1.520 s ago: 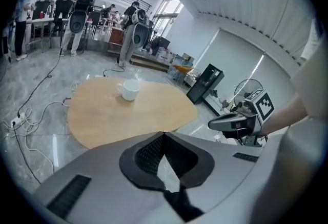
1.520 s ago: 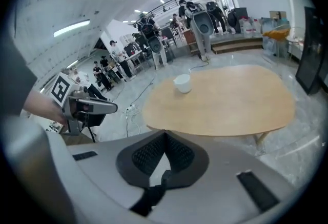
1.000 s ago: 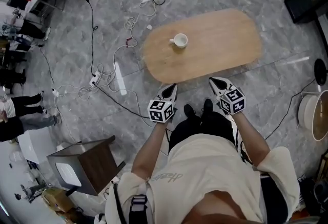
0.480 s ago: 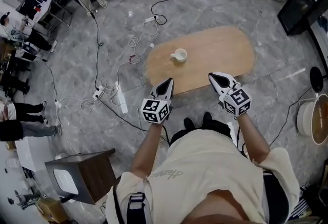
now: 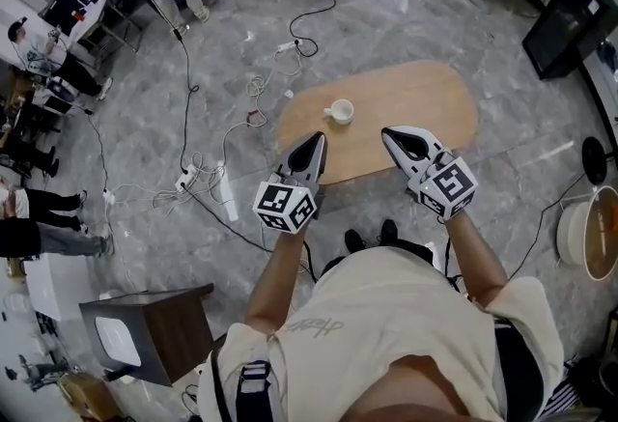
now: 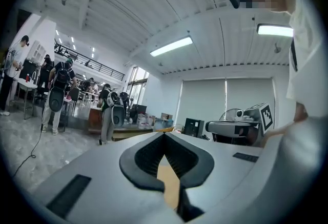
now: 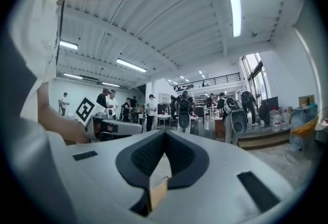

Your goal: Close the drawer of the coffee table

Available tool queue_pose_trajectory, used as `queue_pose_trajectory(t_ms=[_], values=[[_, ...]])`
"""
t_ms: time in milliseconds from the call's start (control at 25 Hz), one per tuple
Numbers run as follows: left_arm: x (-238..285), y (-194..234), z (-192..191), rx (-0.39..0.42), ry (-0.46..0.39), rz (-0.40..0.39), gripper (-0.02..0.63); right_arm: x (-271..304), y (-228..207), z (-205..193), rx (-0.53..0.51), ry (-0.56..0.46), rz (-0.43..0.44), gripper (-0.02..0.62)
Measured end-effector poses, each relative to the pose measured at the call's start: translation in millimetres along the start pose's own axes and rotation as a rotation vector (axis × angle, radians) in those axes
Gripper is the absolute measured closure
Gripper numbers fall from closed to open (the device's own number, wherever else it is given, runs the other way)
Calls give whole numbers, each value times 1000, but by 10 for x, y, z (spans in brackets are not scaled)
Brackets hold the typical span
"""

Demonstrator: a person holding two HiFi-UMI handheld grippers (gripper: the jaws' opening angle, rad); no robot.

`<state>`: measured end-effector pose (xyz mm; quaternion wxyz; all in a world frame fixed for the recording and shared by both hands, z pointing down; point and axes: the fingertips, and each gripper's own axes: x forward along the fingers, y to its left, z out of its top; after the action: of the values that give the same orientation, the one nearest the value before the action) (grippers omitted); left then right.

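Observation:
The oval wooden coffee table (image 5: 415,111) stands on the grey marble floor in front of the person, with a white cup (image 5: 339,111) on its left part. No drawer shows from above. My left gripper (image 5: 314,142) is held over the table's near left edge, jaws together and holding nothing. My right gripper (image 5: 391,135) hovers over the near edge to the right, also shut and empty. Both gripper views are tilted up at the ceiling; in each, the left gripper (image 6: 165,138) and the right gripper (image 7: 165,136) show only a sliver of wood between the closed jaws.
Loose cables and a power strip (image 5: 208,169) trail across the floor left of the table. A dark cabinet (image 5: 145,333) sits at lower left, a black screen (image 5: 570,19) at upper right, a round tub (image 5: 589,232) at right. People stand at the far left.
Both grippers have lifted and spread a little, now overlapping the table's near edge. The table looks smaller and farther off as the head view pulls back.

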<state>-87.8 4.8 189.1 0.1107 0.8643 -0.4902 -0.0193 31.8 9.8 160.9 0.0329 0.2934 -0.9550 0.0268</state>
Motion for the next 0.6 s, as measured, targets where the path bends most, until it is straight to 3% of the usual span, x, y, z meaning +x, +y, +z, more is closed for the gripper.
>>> queue_pose_trajectory(t_ms=[280, 600], values=[[-21, -59, 295, 108, -30, 8, 601, -12, -82, 255, 6, -46, -17, 601], [49, -149, 548, 242, -63, 49, 601, -34, -123, 410, -73, -44, -56, 601]])
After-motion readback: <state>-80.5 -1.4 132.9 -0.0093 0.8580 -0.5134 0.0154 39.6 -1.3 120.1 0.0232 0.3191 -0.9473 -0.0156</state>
